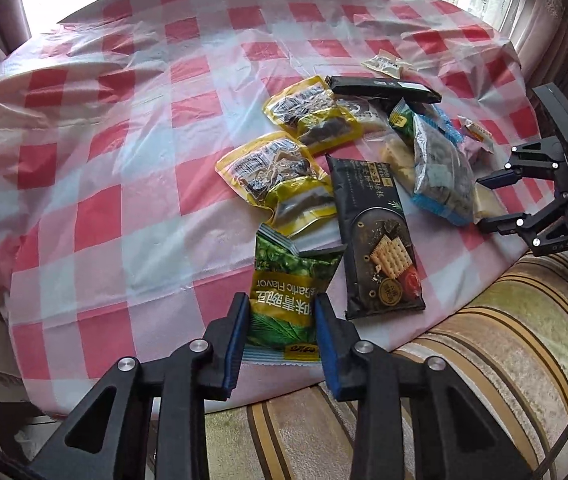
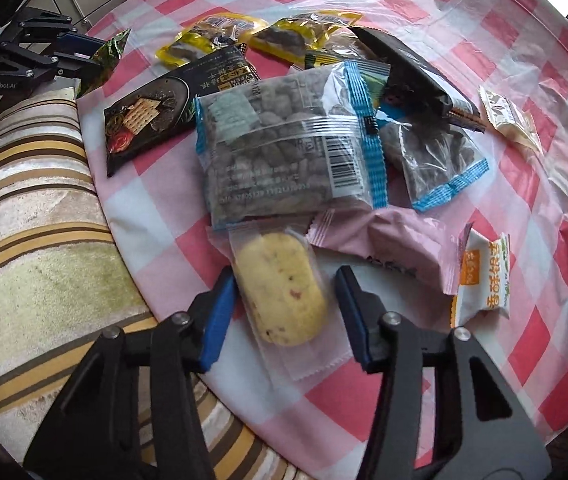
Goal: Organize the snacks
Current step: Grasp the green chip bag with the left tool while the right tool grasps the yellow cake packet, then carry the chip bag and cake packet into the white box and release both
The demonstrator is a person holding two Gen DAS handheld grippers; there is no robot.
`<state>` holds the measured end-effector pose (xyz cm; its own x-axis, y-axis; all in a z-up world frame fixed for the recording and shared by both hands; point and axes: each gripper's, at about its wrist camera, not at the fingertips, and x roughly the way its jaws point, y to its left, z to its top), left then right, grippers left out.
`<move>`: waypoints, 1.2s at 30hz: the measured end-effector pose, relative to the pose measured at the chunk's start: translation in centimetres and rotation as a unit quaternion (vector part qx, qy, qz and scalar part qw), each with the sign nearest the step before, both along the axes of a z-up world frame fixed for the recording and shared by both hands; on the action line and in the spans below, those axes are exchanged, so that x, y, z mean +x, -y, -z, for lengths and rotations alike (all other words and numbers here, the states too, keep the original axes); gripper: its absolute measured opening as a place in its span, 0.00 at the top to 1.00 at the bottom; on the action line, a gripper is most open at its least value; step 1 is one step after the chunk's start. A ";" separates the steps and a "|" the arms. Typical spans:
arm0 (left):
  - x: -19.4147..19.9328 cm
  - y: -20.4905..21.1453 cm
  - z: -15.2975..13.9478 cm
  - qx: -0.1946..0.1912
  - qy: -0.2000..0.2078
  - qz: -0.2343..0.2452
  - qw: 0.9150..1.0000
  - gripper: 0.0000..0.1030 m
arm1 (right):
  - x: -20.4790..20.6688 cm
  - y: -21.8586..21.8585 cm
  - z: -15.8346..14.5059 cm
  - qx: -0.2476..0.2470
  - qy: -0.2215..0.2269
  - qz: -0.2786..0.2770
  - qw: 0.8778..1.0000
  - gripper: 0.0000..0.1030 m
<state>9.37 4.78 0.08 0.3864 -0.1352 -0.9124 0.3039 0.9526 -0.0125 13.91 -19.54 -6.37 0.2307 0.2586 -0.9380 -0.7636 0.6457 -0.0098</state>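
Note:
A heap of snack packets lies on a round table with a red-and-white checked cloth (image 1: 131, 128). My left gripper (image 1: 281, 320) is shut on a green garlic-flavour pea packet (image 1: 288, 292) at the table's near edge; it also shows in the right wrist view (image 2: 109, 54). My right gripper (image 2: 284, 304) is open around a clear-wrapped yellow biscuit (image 2: 279, 288), its fingers a little off each side. The right gripper (image 1: 488, 202) also shows at the right in the left wrist view.
A black cracker packet (image 1: 376, 236), two yellow packets (image 1: 275, 172), a blue-edged nut bag (image 2: 284, 148), a pink packet (image 2: 404, 248) and an orange-and-white packet (image 2: 484, 280) lie close together. A striped cushion (image 1: 504, 340) lies below the table edge.

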 end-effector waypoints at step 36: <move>-1.2 29.6 -0.5 -0.077 -0.029 0.266 0.960 0.68 | -11.4 21.8 -4.1 0.079 0.058 0.470 0.877 0.63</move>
<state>8.16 -24.86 0.62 0.1735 -0.4339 -0.8841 0.7418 0.6480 -0.1725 2.55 -41.31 -2.27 0.5023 0.0269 -0.8643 0.1081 0.9897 0.0937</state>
